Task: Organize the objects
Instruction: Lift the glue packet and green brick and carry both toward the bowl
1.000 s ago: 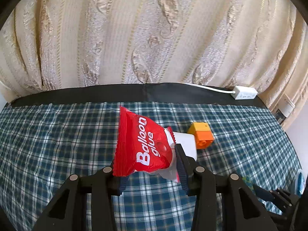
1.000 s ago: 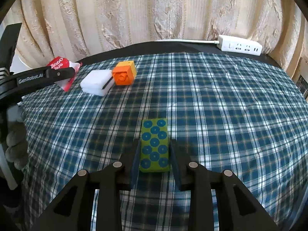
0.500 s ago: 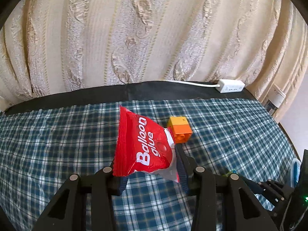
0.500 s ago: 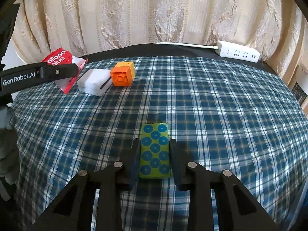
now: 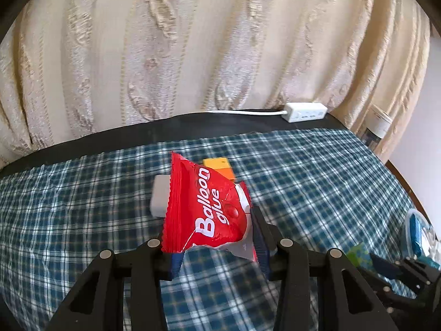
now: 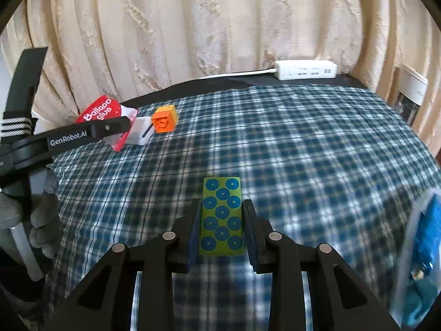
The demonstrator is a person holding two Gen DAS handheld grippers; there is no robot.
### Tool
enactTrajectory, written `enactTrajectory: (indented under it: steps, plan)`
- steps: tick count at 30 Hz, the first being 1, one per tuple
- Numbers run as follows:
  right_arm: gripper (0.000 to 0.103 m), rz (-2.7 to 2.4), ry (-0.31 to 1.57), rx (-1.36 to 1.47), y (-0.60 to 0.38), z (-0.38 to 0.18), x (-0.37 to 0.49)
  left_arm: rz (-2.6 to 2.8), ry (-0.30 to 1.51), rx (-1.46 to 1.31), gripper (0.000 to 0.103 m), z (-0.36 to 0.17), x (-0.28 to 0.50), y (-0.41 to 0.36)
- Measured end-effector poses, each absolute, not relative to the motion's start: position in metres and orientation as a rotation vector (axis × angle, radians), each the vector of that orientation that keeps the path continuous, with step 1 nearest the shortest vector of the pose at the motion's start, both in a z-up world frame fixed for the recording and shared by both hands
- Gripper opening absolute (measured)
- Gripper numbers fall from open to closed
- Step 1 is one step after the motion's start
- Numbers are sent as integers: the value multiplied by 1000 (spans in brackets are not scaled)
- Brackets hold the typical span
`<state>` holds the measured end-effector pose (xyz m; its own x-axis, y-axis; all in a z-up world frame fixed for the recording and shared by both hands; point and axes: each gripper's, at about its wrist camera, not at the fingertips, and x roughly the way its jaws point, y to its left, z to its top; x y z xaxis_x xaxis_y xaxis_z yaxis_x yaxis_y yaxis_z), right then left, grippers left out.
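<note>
Care mattered with both loads: the left hand-held gripper (image 5: 213,244) was clamped on the red packet (image 5: 205,209) at mid-frame, the right hand-held gripper (image 6: 222,233) on the green dotted block (image 6: 222,216) at lower centre, above the checked surface (image 6: 317,149); firm, level carrying would suit.

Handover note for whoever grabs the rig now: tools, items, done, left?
Left tool: shut on the red Balloon glue packet, held above the cloth.
Right tool: shut on the green block with blue dots.
On the plaid cloth: white box and orange brick, side by side at the far left.
Done: both items gripped.
Left: place both; destination not visible.
</note>
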<state>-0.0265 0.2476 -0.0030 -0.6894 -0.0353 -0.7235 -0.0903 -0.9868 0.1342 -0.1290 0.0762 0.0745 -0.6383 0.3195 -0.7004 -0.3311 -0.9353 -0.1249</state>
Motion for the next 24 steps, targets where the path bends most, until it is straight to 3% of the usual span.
enactTrajectory:
  steps: [24]
  plan:
    - [30, 2661, 370, -872, 354, 77, 102, 2409, 121, -1018, 45, 83, -85, 128]
